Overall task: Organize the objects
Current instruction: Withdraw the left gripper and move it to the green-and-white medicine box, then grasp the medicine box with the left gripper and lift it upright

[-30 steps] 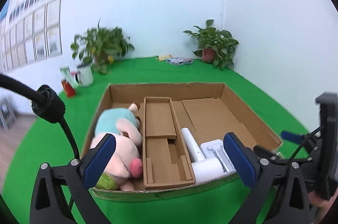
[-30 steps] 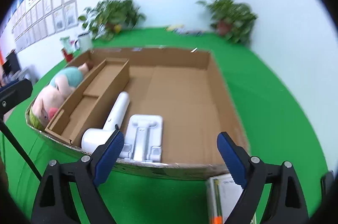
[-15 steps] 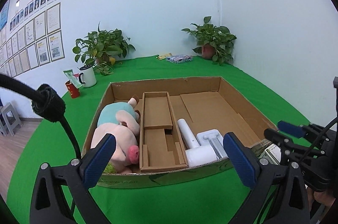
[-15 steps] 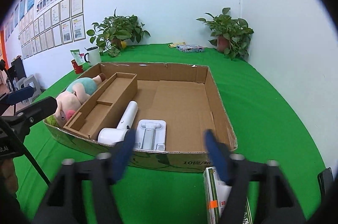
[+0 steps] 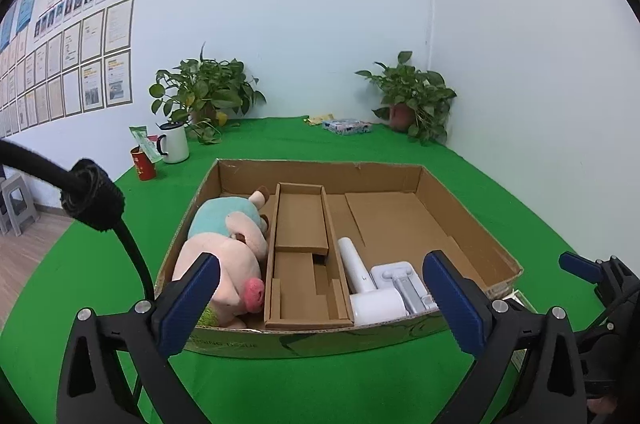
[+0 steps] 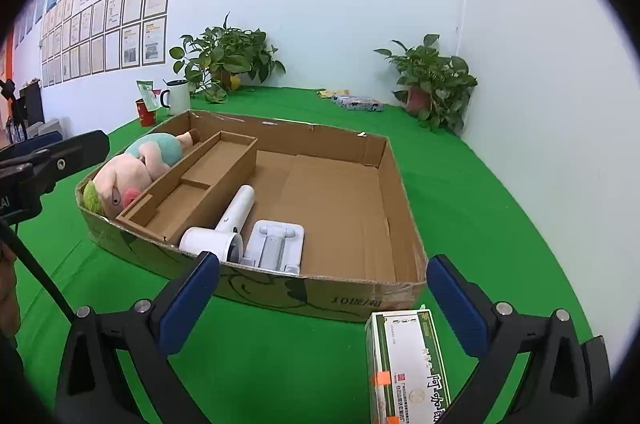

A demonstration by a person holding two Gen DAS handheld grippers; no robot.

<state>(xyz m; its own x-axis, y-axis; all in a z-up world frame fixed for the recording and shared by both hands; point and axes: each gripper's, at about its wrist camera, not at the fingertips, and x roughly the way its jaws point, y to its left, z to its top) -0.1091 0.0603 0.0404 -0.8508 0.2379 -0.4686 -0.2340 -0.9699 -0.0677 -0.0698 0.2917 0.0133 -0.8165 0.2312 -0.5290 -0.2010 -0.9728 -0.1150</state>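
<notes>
I have pulled both grippers back from the shallow brown cardboard tray (image 6: 400,184); my right gripper (image 6: 322,290) and left gripper (image 5: 320,298) hover with jaws spread, empty. The green-and-white carton (image 6: 406,364) waits on the green counter (image 6: 480,224) just outside the tray, probably my next pick.

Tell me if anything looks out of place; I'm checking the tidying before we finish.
One thing: a green-and-white carton lies on the green cloth outside the cardboard box, by its near right corner. The plush pig, hair dryer and white stand are already inside.
</notes>
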